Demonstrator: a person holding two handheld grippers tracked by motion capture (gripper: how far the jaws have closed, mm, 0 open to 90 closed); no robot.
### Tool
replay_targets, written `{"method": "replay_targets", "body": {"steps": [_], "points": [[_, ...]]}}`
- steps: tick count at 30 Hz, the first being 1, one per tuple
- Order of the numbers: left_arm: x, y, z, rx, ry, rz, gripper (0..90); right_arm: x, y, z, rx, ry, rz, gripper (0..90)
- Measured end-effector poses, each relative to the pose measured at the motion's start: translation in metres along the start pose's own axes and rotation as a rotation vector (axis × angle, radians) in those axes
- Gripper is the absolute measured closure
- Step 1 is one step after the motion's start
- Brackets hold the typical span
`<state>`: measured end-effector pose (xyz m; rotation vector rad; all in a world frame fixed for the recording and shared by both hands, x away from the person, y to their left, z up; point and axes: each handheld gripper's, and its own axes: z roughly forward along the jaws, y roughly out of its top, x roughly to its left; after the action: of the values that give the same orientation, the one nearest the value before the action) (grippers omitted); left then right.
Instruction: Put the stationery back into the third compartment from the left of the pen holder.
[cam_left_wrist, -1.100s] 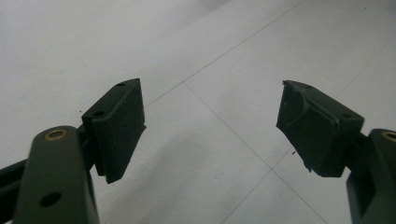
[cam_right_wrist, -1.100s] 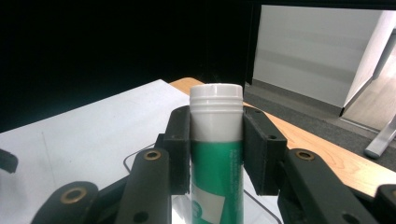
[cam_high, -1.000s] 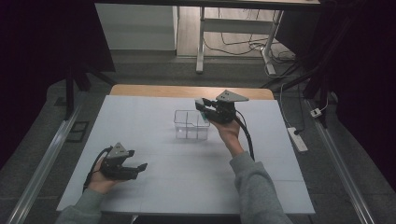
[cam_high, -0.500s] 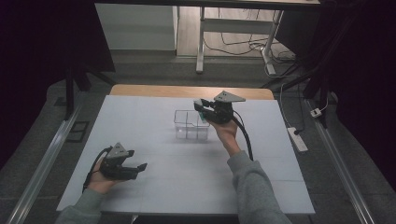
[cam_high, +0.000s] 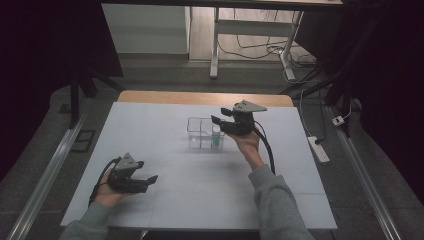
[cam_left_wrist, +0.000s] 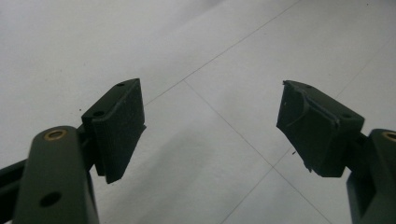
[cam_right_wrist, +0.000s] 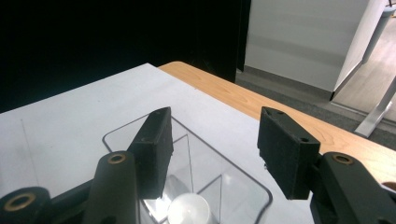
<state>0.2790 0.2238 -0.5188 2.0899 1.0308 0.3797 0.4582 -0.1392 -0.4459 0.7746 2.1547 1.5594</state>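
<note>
Your right gripper (cam_high: 218, 121) has just opened its jaws, nothing between them, above the clear divided box (cam_high: 206, 133), where a small teal bottle (cam_high: 216, 138) now stands in the 3 o'clock compartment, so the placing looks done; your left gripper (cam_high: 148, 180) rests open.

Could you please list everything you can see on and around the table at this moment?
Clear divided box: one, transparent, centre of table.
Small bottle: one, teal body with a white cap, upright in the box's right compartment.
Table: one, white top with a wooden far edge.
Power strip: one, white, on the floor to the right.
Desk frame: one, pale, beyond the table.
Right gripper: one, black, jaws just opened, above the box.
Left gripper: one, black, open, near the table's front left.
</note>
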Motion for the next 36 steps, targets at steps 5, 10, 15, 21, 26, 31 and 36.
{"method": "replay_targets", "body": {"steps": [5, 10, 15, 21, 26, 31, 36], "points": [[0.000, 0.000, 0.000, 0.000, 0.000, 0.000, 23.1, -0.002, -0.003, -0.010, 0.021, 0.012, 0.000, 44.6], [0.000, 0.000, 0.000, 0.000, -0.001, 0.000, 23.0, -0.003, -0.006, -0.023, 0.038, 0.019, -0.007, 44.8], [0.001, 0.000, -0.001, -0.006, -0.001, -0.003, 23.1, -0.003, -0.014, -0.042, 0.061, 0.016, -0.015, 44.9], [0.000, 0.000, 0.000, -0.001, 0.000, 0.000, 23.0, -0.005, -0.025, -0.071, 0.096, -0.008, -0.026, 44.3], [0.000, 0.000, -0.001, -0.005, 0.000, -0.003, 23.1, -0.007, -0.037, -0.100, 0.131, -0.031, -0.033, 43.9], [0.000, 0.000, -0.001, -0.006, 0.001, -0.002, 23.0, -0.010, -0.056, -0.125, 0.171, -0.052, -0.020, 43.3], [-0.001, 0.000, -0.001, -0.003, 0.002, 0.002, 22.9, -0.015, -0.074, -0.148, 0.198, -0.075, -0.010, 42.9]]}}
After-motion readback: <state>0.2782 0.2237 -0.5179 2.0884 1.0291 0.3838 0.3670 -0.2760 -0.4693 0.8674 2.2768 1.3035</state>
